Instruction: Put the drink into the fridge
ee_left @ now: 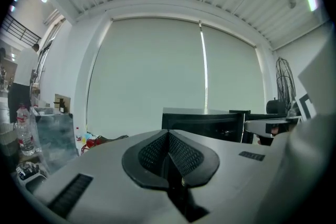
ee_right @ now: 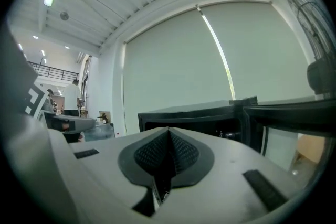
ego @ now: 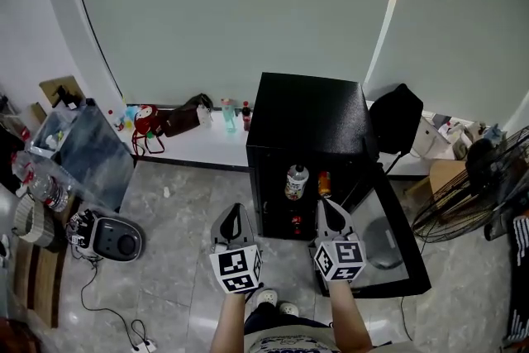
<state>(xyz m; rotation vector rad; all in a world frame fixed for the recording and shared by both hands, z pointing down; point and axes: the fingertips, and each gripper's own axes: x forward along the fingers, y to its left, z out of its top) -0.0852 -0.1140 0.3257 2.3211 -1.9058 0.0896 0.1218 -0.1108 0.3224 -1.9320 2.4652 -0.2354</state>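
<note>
Head view, looking steeply down: my left tongs (ego: 236, 215) and my right tongs (ego: 329, 213) are held side by side at the bottom centre. Each has its jaws pressed together with nothing between them. The left gripper view and the right gripper view show the same, with the ribbed black pads (ee_left: 152, 153) meeting flat. Just beyond the tips stands a small black box-shaped fridge (ego: 307, 116) on the grey tiled floor (ego: 182, 260), its glass-fronted door (ego: 388, 248) swung open to my right. Inside, on the upper shelf, is the drink, a round bottle with a white cap and a pale label (ego: 296, 182). It stands upright, long axis vertical, cap pointing up, label towards me. An orange can (ego: 324, 183) stands just beside it on its right. The drink appears to be already in place. I judge it smooth, rounded and fairly stiff, moderately heavy if full, and liable to slip or twist. The label band at mid-body, squeezed from both sides, looks the surest hold.
</note>
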